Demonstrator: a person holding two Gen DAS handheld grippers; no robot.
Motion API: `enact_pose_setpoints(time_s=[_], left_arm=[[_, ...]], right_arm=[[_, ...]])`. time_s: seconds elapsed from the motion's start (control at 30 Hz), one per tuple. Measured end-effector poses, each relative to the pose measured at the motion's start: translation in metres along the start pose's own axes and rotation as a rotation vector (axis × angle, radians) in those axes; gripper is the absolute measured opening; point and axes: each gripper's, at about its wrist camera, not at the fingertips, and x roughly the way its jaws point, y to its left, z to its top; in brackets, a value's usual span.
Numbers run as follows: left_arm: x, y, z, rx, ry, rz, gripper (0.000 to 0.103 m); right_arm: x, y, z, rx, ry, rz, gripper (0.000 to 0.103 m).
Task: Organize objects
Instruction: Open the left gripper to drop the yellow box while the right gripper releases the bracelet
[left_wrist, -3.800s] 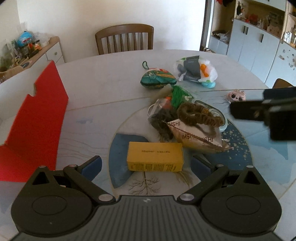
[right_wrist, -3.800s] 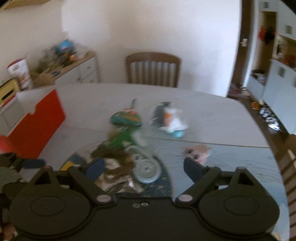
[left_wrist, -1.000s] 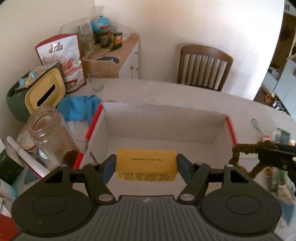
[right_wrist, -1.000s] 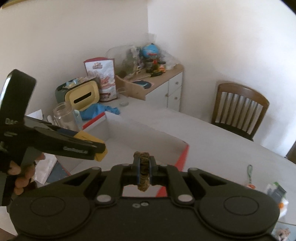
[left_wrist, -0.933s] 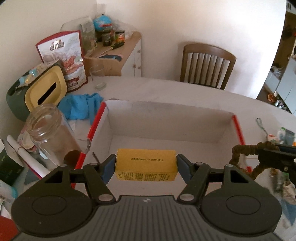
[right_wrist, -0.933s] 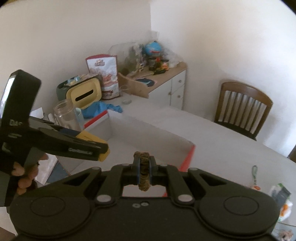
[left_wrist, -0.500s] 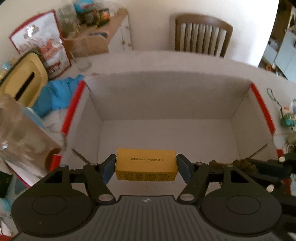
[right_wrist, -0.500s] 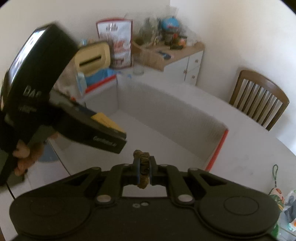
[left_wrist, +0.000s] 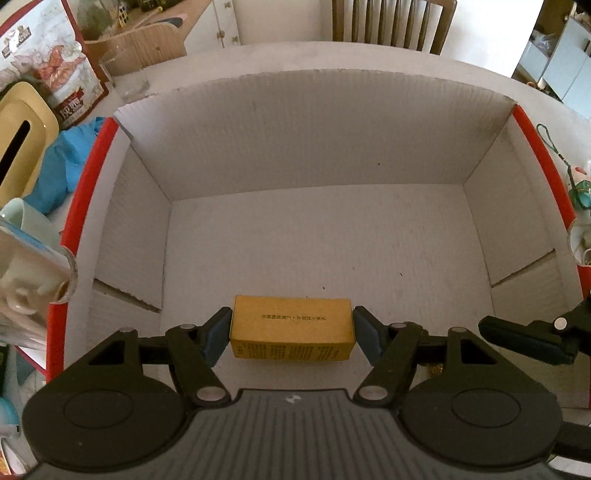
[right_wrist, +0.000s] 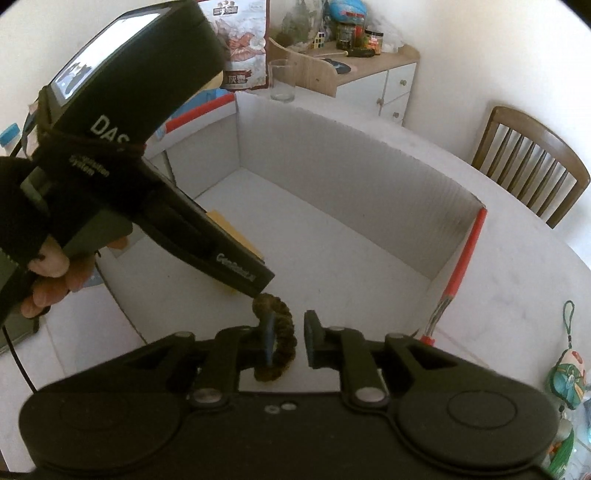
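**Both grippers over the open carton**

To the far left of the left gripper (left_wrist: 291, 326), a glass jar (left_wrist: 26, 280) is cut off by the frame edge and blurred; behind it a blue cloth (left_wrist: 61, 162) lies partly hidden by the carton's red rim. The left gripper's blue pads pinch a yellow box (left_wrist: 291, 326) by its two short ends: a small oblong carton with a line of dark print too fine to read. It sits low inside the white corrugated box (left_wrist: 314, 122), near the front wall; whether it touches the floor is unclear.

To the right, the right gripper (right_wrist: 288, 341) shows only as a dark finger in the left view. In its own view, a hand (right_wrist: 48, 269) holding the left gripper hides most of the yellow box. Its jaws have just been opening: a brown fuzzy loop (right_wrist: 279, 334), like a scrunchie, hangs round the left finger (right_wrist: 267, 341), with a gap to the right pad. Its lower end is hidden behind the gripper body.
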Motion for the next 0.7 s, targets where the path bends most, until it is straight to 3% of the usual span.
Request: enact_pose_setpoints(time_s=[0.17,0.3,0.47,0.7], left_arm=[[0.001,0.004,0.002,-0.020,0.007,0.003,0.071],[-0.006,0.002,-0.001,-0.027,-0.013,0.003,0.072],[-0.022,0.003,-0.006,-0.054,-0.056,-0.011,0.072],[-0.052,0.000,-0.013,-0.080,-0.139,-0.034,0.072]], right_arm=[[-0.004,-0.002,-0.002,0.011,-0.015,0.006,0.021],[-0.008,-0.005,-0.004,0.020,-0.028,0.021,0.030],[-0.019,-0.007,-0.006,0.038,-0.047,0.035,0.034],[-0.047,-0.013,-0.009,0.072,-0.095,0.037,0.048]])
